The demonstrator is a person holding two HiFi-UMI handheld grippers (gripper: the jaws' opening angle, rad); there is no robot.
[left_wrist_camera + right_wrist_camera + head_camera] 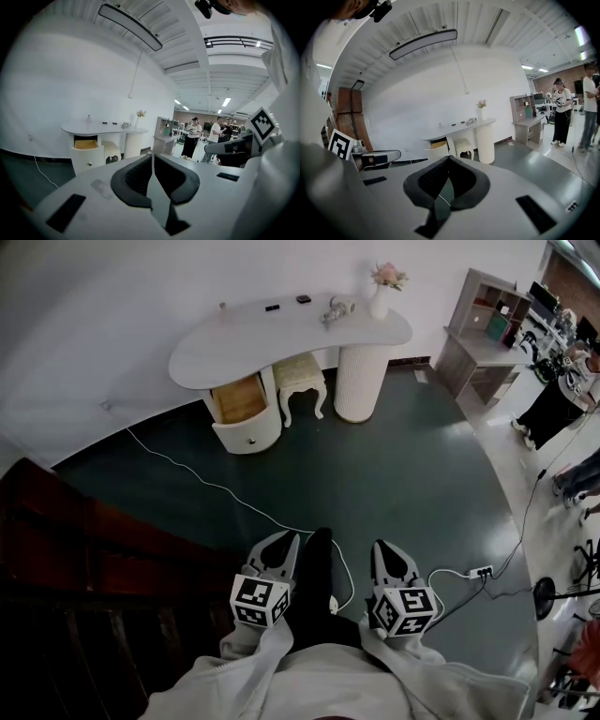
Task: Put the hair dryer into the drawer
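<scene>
Under desk (234, 343) left end, drawer (240, 399) (pulled out); stool (300, 373) right of drawer.

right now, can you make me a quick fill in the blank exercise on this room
The drawer of the white table stands ____.
The jaws of the left gripper and the right gripper are ____, with nothing between them.
The stool stands ____ the drawer and the round pedestal.
Missing words: open; shut; between.

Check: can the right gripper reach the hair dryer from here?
Probably not yet: the right gripper is far across the floor from the hair dryer on the table. Only a cable crosses the way.
</scene>
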